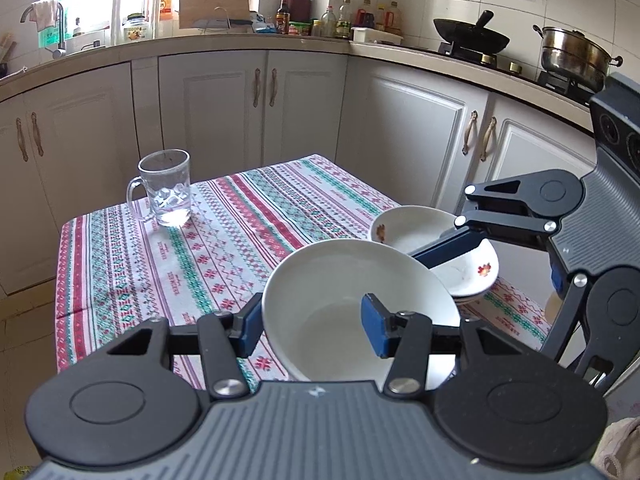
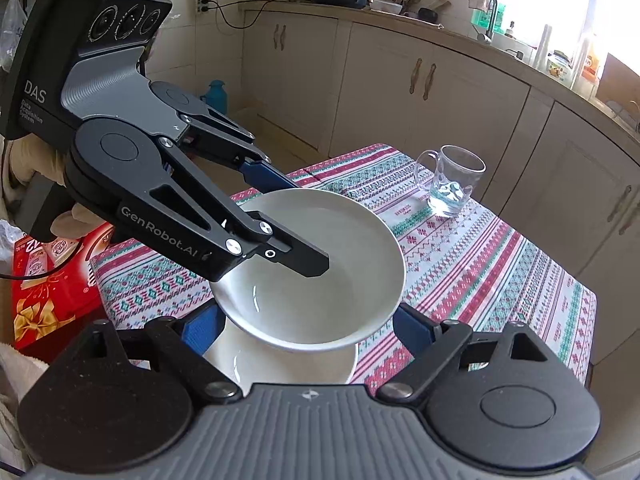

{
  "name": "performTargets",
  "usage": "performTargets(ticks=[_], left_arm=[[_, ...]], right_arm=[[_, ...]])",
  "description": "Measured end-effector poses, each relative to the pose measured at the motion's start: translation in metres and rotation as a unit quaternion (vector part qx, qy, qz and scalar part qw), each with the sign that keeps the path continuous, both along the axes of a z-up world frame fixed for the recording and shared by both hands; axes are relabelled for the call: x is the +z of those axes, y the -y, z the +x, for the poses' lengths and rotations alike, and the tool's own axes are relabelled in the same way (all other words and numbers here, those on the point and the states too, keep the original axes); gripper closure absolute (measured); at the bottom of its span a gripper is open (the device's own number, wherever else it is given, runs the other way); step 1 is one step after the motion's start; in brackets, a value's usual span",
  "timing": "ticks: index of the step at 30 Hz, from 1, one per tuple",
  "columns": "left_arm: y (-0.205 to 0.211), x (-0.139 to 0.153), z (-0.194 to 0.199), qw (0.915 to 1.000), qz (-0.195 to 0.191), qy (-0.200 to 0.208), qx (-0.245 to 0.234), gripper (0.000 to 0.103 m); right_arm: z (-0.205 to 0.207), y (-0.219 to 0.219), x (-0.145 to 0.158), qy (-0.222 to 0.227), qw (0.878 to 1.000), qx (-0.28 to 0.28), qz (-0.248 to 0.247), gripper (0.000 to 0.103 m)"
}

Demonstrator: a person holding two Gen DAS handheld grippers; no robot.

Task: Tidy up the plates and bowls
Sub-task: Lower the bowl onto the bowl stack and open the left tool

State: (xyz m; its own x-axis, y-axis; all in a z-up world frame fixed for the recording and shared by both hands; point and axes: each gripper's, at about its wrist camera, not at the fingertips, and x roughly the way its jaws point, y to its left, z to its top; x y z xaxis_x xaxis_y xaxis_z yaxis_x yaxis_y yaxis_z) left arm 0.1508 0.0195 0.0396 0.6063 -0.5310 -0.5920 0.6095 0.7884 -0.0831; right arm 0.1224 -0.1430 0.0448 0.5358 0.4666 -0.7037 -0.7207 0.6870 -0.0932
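White bowl (image 1: 352, 300) hangs clamped in left gripper (image 1: 316, 326) jaws above floral bowls (image 1: 452, 256); right gripper (image 2: 308, 326) jaws wide; stacking unfinished.

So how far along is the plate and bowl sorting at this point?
Done: floral bowls look nested together. In hand: the left gripper is clamped on the rim of a plain white bowl, beside that stack. Left: adding it to the stack. The right gripper straddles the stack; its grip is unclear.

Left gripper (image 1: 316, 320) clamped, right gripper (image 2: 308, 326) wide
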Motion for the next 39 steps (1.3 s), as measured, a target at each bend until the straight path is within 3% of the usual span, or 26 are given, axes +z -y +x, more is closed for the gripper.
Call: performTargets(ticks=[15,30,32,34,37,39], left_arm=[[0.009,-0.023,-0.01,0.9996,0.011,-0.025,-0.003,0.053],[0.009,-0.031,-0.006,0.9993,0.01,-0.037,0.0,0.052],[0.008,-0.034,-0.005,0.9991,0.008,-0.041,0.0,0.049],[0.007,-0.035,-0.006,0.9994,0.003,-0.036,0.001,0.03],[0.004,-0.031,-0.01,0.9999,-0.006,-0.016,0.003,0.017],[0.002,-0.027,-0.013,0.9999,-0.012,-0.003,0.003,0.011]], right_arm=[[-0.011,0.006,-0.024,-0.037,0.999,-0.006,0.005,0.01],[-0.01,0.005,-0.033,-0.048,0.999,-0.005,0.007,0.01],[-0.01,0.005,-0.034,-0.049,0.999,-0.005,0.009,0.01],[-0.01,0.005,-0.036,-0.051,0.999,-0.002,0.012,0.009],[-0.011,0.006,-0.033,-0.045,0.999,0.004,0.028,0.0],[-0.012,0.006,-0.031,-0.042,0.999,0.009,0.033,0.0]])
